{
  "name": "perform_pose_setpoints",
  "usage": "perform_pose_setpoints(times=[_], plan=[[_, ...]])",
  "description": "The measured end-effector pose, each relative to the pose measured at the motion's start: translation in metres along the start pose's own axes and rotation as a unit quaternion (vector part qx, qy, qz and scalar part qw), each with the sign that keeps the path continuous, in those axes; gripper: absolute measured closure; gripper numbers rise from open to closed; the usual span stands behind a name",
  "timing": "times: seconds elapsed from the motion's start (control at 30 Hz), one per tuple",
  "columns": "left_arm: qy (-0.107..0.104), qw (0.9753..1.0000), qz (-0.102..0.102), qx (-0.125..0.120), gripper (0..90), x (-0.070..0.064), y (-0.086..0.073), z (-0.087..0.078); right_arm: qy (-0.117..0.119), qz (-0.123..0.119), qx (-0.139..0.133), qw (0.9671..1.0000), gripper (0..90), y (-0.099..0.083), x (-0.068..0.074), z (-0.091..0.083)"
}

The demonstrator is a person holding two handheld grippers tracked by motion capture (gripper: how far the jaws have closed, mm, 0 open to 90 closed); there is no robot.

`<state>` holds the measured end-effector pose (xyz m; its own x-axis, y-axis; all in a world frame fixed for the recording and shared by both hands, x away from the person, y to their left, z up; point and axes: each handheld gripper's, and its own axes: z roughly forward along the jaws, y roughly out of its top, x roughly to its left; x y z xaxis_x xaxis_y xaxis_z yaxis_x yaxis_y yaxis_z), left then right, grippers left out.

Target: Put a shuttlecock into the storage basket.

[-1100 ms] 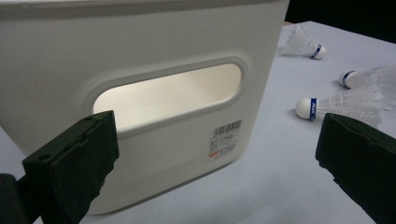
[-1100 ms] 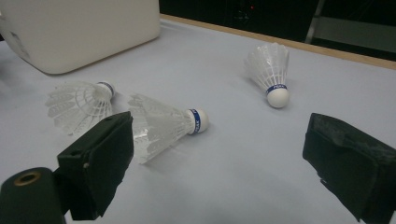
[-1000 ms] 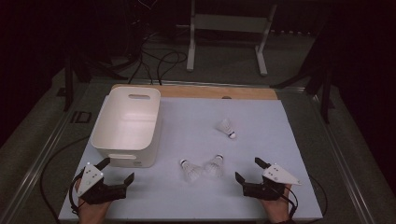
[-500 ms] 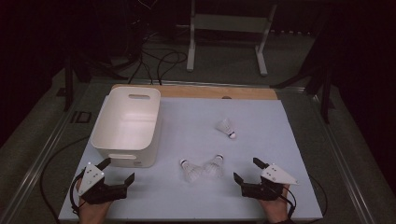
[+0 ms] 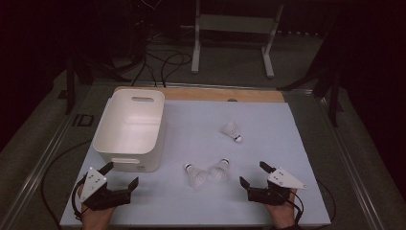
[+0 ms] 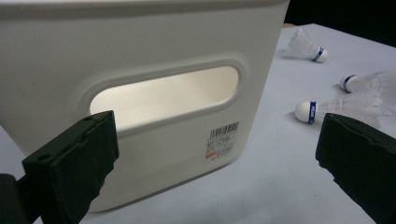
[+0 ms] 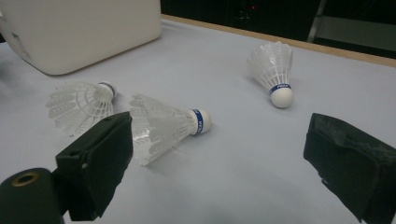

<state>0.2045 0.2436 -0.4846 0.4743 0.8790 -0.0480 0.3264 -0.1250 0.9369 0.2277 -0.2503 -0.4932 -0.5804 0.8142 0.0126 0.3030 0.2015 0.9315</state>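
Our right gripper sits jaws wide, empty, at the near table edge; left gripper likewise, facing the white plastic bin. We judge this pre-grasp: next, close on the nearest of three white feather shuttlecocks, lying just ahead; one bin.
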Motion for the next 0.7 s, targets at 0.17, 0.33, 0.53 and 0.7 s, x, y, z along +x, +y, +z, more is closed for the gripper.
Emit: perform_pose_setpoints(times=[0.17, 0.33, 0.53, 0.7], plan=[[-0.008, 0.9999, 0.002, -0.006, 0.2, -0.006, 0.005, -0.002, -0.002, 0.001, 0.002, 1.0, 8.1, -0.001, -0.001, 0.001], [-0.016, 0.9998, 0.012, -0.009, 0.2, -0.012, 0.01, -0.003, -0.003, 0.0, 0.003, 1.0, 8.1, -0.001, -0.001, 0.001], [-0.023, 0.9995, 0.021, -0.009, 0.2, -0.018, 0.016, -0.004, -0.004, 0.003, 0.003, 1.0, 8.1, -0.001, -0.002, 0.001], [-0.035, 0.9992, 0.014, -0.014, 0.2, -0.022, 0.018, -0.003, -0.005, 0.004, 0.003, 1.0, 8.1, -0.001, -0.001, 0.002]])
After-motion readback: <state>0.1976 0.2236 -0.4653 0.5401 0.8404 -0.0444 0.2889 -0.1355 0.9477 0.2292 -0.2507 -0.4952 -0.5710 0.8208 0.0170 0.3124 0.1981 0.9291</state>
